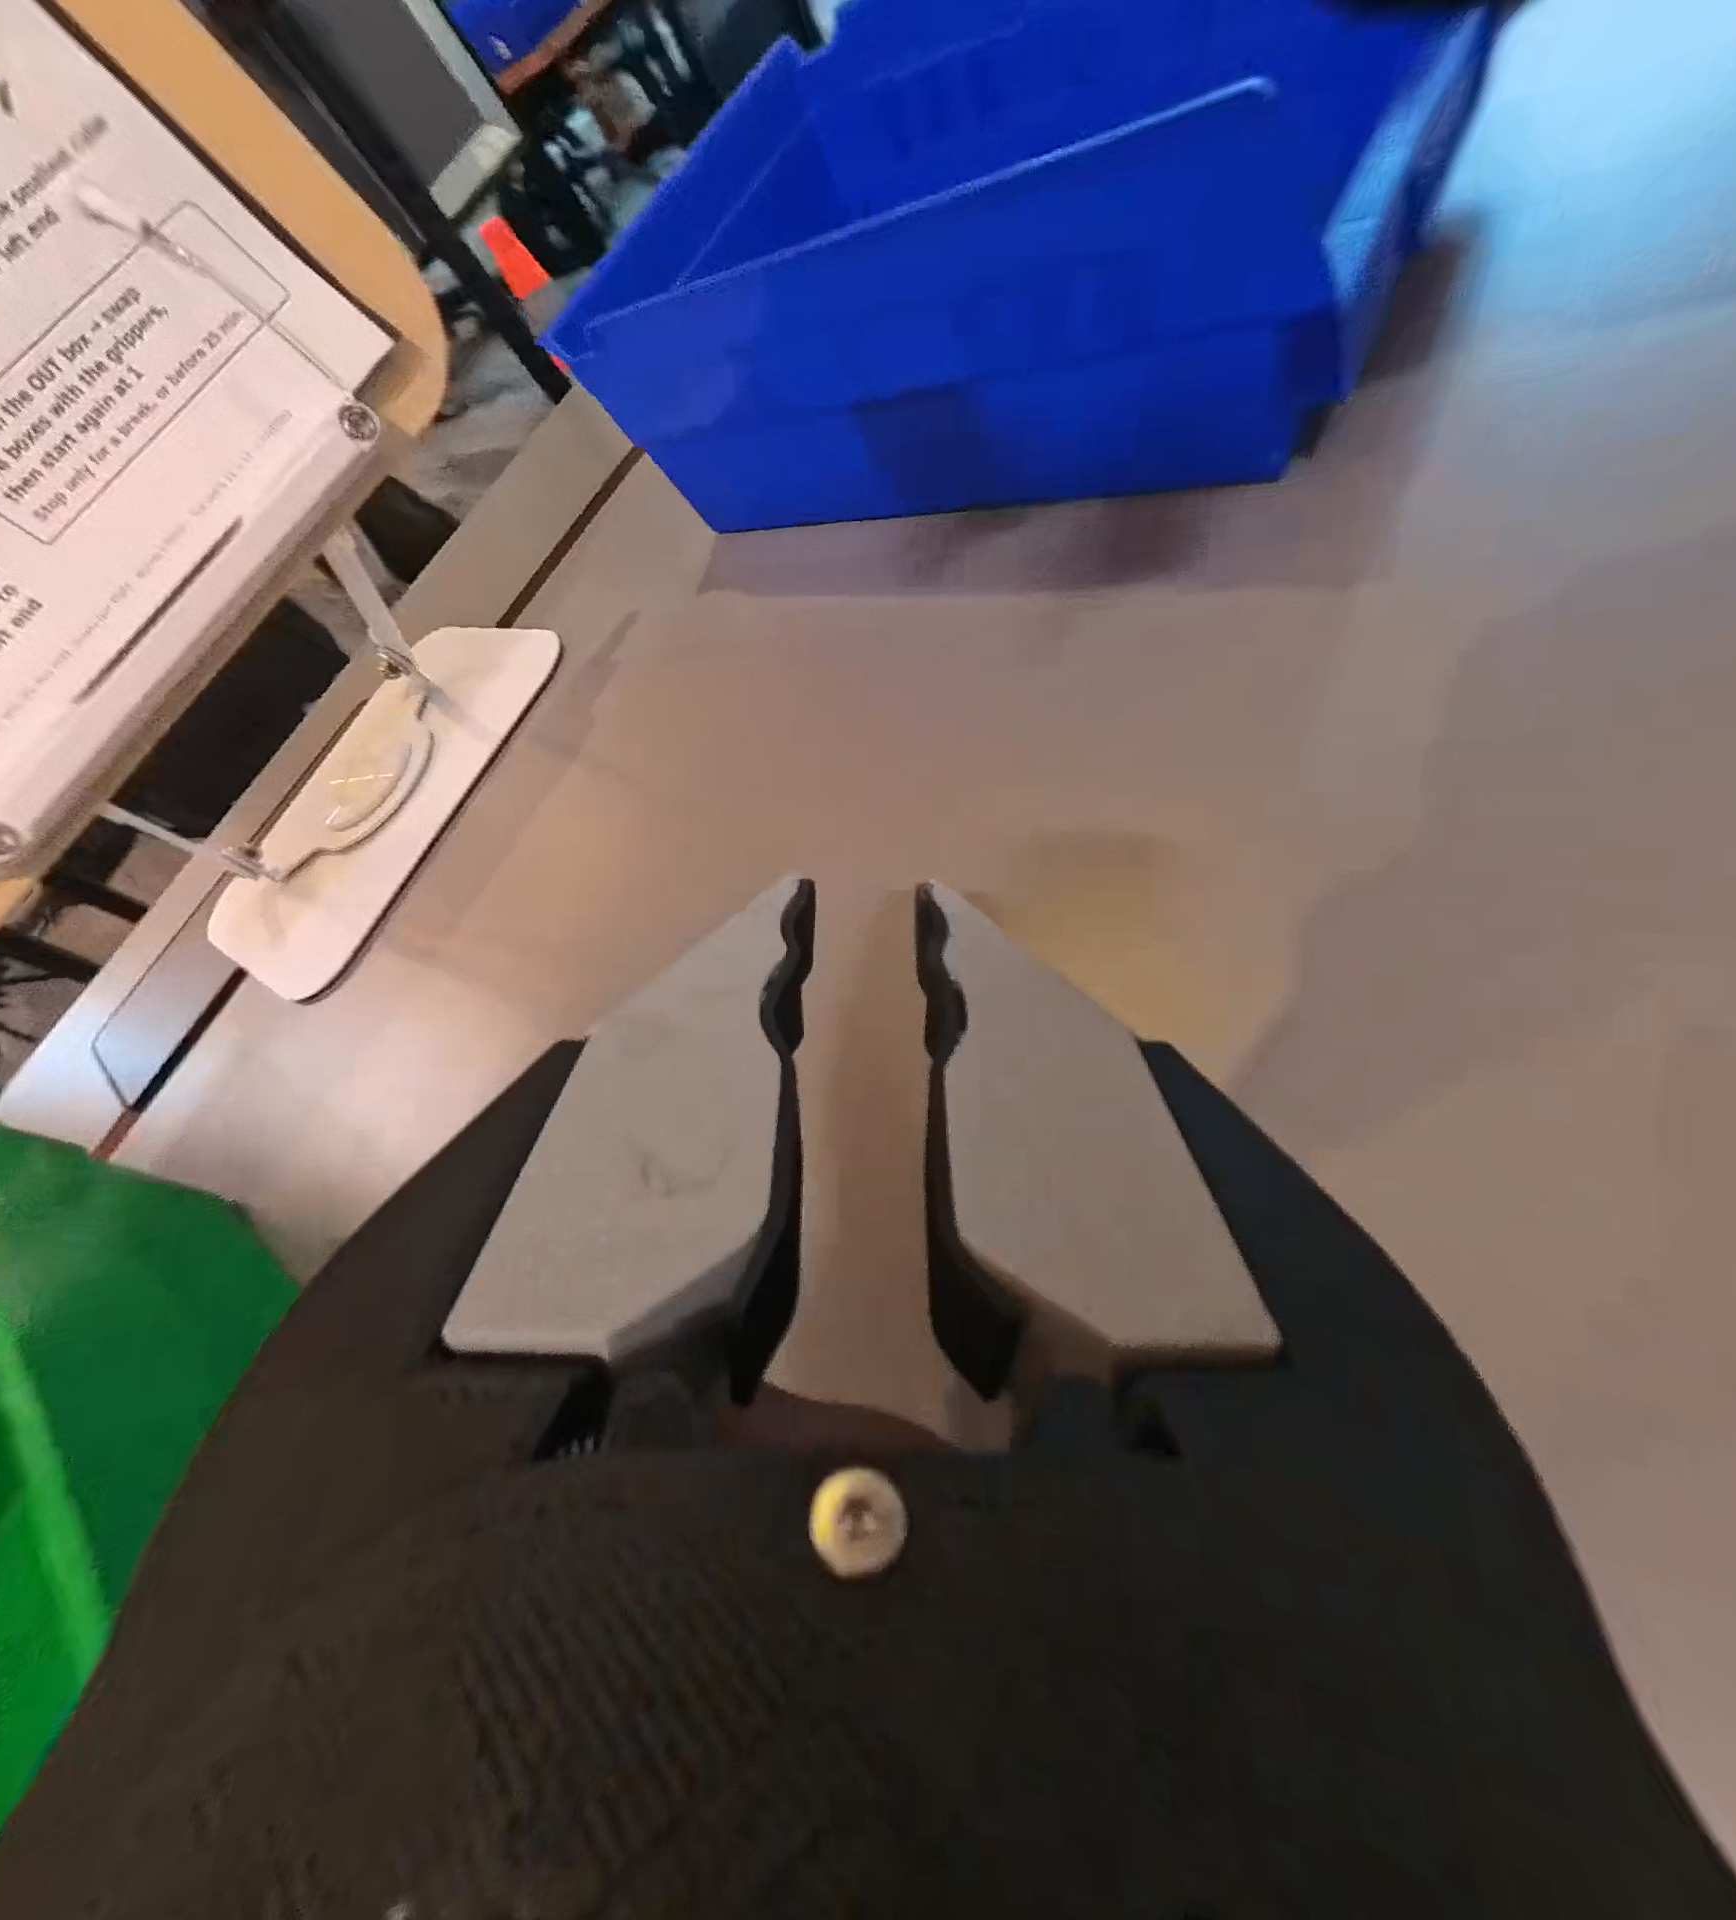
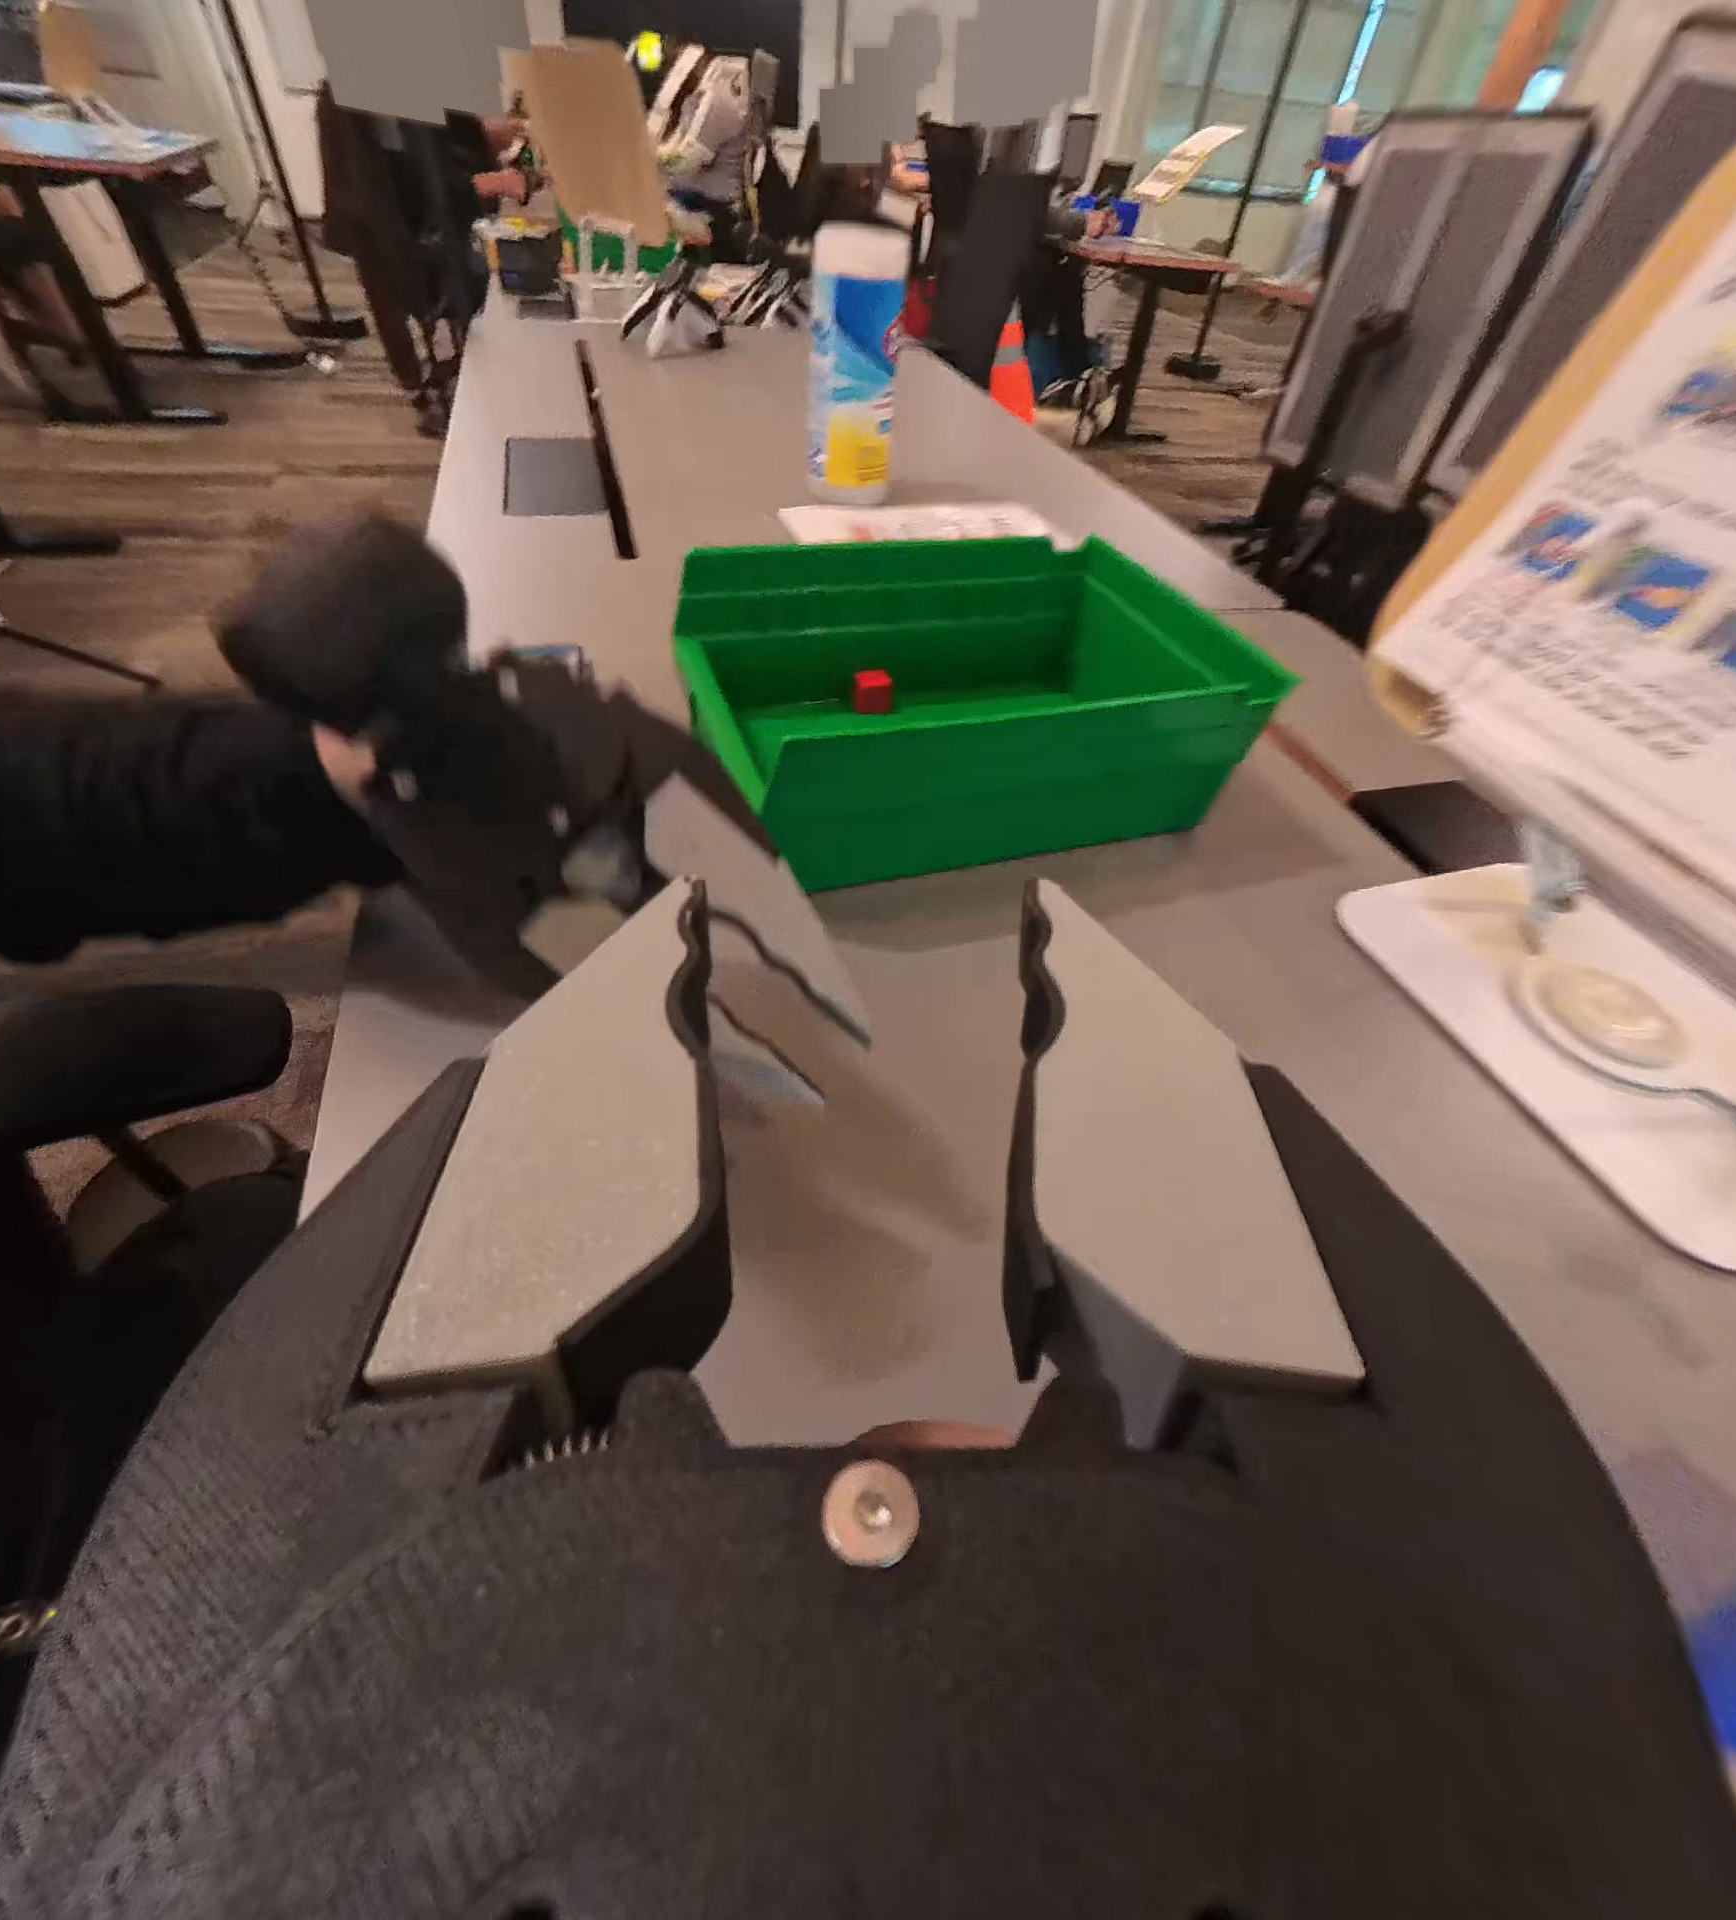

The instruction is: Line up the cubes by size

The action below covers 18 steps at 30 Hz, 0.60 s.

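Right claw view only: red cube

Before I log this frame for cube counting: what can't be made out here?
- Blue bin, left wrist view: near wall and blur hide its contents.
- Green bin, right wrist view: one red cube shows; front wall hides the near floor.
- Cube's size rank: nothing to compare.

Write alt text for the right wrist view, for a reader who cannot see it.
The right hand-held gripper hangs open and empty above a grey table, pointing at a green bin with one small red cube inside. The left hand-held gripper reaches in from the left; a white stand holding an instruction sheet sits to the right.
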Tool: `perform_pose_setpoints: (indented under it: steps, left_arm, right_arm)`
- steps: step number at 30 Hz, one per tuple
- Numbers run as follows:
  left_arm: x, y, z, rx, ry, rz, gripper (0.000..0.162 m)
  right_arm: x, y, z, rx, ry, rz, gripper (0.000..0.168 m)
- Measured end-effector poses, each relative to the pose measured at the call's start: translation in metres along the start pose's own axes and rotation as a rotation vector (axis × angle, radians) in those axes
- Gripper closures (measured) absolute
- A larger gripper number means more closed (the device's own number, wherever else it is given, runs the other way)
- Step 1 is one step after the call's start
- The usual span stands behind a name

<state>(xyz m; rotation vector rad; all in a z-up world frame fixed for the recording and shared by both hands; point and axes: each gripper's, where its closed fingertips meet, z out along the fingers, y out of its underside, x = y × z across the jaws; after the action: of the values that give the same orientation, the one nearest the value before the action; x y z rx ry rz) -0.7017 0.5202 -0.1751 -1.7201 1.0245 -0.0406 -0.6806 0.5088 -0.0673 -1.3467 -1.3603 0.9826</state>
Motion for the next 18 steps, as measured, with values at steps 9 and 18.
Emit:
perform_pose_setpoints:
  steps: [9, 18]
  left_arm:
    - [-0.114, 0.055, -0.12, -0.346, -0.013, 0.223, 0.124]
    - [-0.19, 0.174, -0.124, -0.812, 0.161, 0.334, 0.123]
  right_arm:
    - [-0.027, 0.071, 0.045, -0.095, -0.174, 0.126, 0.103]
    - [-0.02, 0.085, 0.05, -0.105, -0.197, 0.218, 0.107]
